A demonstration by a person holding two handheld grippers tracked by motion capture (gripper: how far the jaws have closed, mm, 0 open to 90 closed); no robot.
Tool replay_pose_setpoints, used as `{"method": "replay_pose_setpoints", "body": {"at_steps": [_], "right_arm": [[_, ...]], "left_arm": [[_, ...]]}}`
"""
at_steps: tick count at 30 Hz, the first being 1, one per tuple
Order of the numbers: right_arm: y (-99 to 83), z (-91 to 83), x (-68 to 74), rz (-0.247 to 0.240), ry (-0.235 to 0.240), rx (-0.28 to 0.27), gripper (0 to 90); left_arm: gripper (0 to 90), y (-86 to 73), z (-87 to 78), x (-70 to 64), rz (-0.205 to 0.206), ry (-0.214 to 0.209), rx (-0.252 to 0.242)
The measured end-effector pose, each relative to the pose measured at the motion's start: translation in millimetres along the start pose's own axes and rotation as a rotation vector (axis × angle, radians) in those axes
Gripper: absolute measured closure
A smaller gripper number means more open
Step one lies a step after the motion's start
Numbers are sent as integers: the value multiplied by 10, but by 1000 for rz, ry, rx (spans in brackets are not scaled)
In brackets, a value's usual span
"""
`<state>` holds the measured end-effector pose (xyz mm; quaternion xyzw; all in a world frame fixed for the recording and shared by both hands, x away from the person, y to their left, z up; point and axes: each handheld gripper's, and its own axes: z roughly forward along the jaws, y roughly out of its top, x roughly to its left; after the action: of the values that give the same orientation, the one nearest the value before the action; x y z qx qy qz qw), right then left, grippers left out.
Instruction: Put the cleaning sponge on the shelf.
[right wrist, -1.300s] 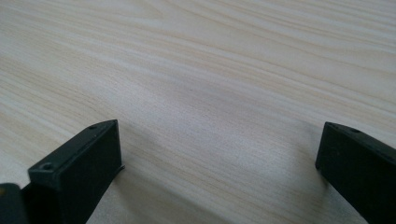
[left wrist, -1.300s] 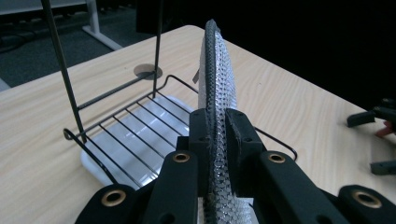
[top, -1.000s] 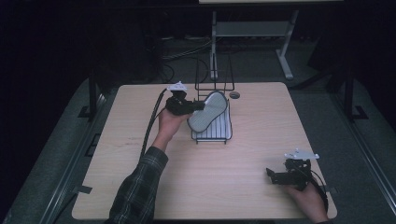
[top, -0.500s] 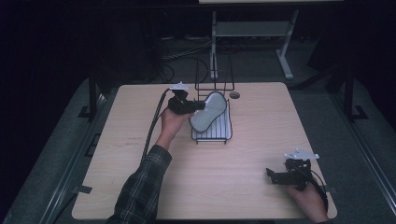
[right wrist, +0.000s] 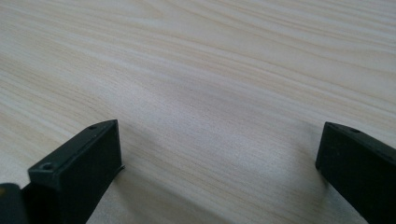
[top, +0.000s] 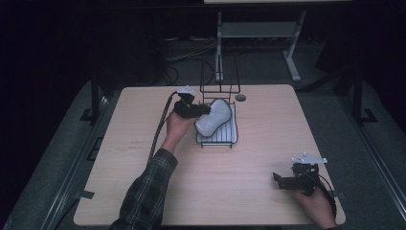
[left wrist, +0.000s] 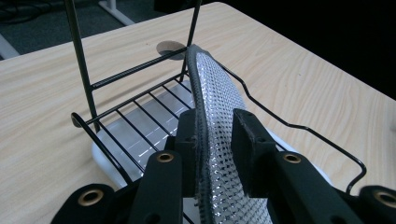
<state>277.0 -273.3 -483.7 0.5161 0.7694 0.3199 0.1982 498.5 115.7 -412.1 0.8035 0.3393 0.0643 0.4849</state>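
Note:
A silvery mesh pad with a dark rim stands on edge over a black wire rack at the table's far middle. My left gripper is shut on the pad's left end. In the left gripper view the pad runs away from the jaws, and its far end leans against the rack's wire above a white tray. My right gripper rests near the front right corner, open. In the right gripper view, bare wood lies between the fingers of that gripper.
A small round grommet sits in the tabletop just right of the rack's upright wires. The left gripper's cable trails along the table beside the forearm. Bare light wood spreads between the rack and the right gripper.
My left hand has reached slightly farther forward and to the right, carrying the pad deeper over the rack. The right gripper has not moved.

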Motion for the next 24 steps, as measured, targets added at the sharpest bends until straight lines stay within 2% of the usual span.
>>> {"method": "replay_pose_setpoints", "body": {"at_steps": [7, 17, 22, 23, 24], "right_arm": [[0, 0, 0, 0, 0, 0, 0], [0, 0, 0, 0, 0, 0, 0], [0, 0, 0, 0, 0, 0, 0], [0, 0, 0, 0, 0, 0, 0], [0, 0, 0, -1, 0, 0, 0]], "left_arm": [[639, 48, 11, -22, 9, 7, 12], [446, 40, -31, -8, 12, 41, 5], [451, 27, -147, 10, 23, 43, 8], [511, 24, -167, 10, 27, 45, 10], [532, 20, -194, 11, 30, 48, 12]]}}
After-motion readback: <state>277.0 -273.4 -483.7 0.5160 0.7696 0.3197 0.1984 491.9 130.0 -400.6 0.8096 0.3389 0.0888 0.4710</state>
